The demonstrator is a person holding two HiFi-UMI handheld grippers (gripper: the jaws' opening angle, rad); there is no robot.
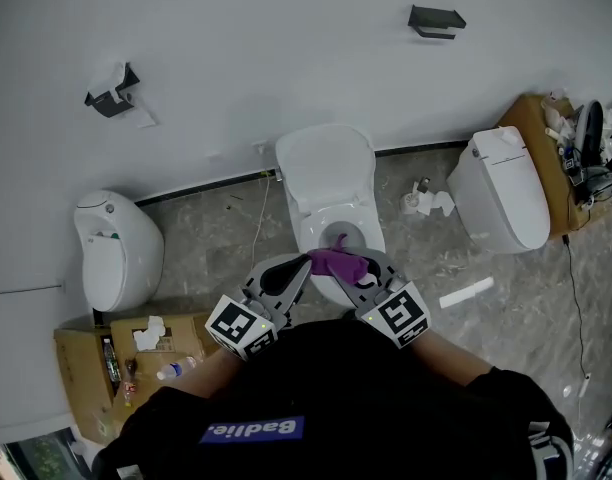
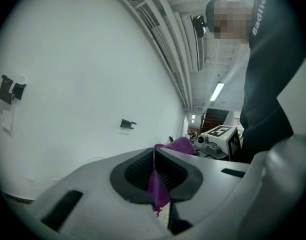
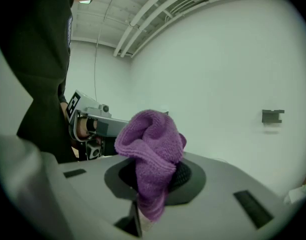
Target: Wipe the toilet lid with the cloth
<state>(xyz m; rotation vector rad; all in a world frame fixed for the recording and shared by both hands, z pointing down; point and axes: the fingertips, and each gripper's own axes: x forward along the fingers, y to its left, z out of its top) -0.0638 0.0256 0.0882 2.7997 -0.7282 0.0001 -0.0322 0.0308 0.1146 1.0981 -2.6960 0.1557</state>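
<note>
A purple cloth (image 1: pixel 336 261) hangs bunched between my two grippers, above the open bowl of the middle toilet (image 1: pixel 331 230), whose white lid (image 1: pixel 324 163) stands raised against the wall. My left gripper (image 1: pixel 304 264) is shut on one edge of the cloth (image 2: pixel 158 186), a thin fold pinched between its pads. My right gripper (image 1: pixel 356 270) is shut on the other end, where the cloth (image 3: pixel 150 156) bulges up in a thick wad over the jaws. Both grippers point roughly level, close together in front of my body.
A round white toilet (image 1: pixel 111 248) stands at left and another toilet (image 1: pixel 504 190) at right. Cardboard boxes (image 1: pixel 151 353) with bottles and tissue sit at lower left, and a cluttered box (image 1: pixel 551 153) at right. Two black holders (image 1: pixel 436 20) are on the wall.
</note>
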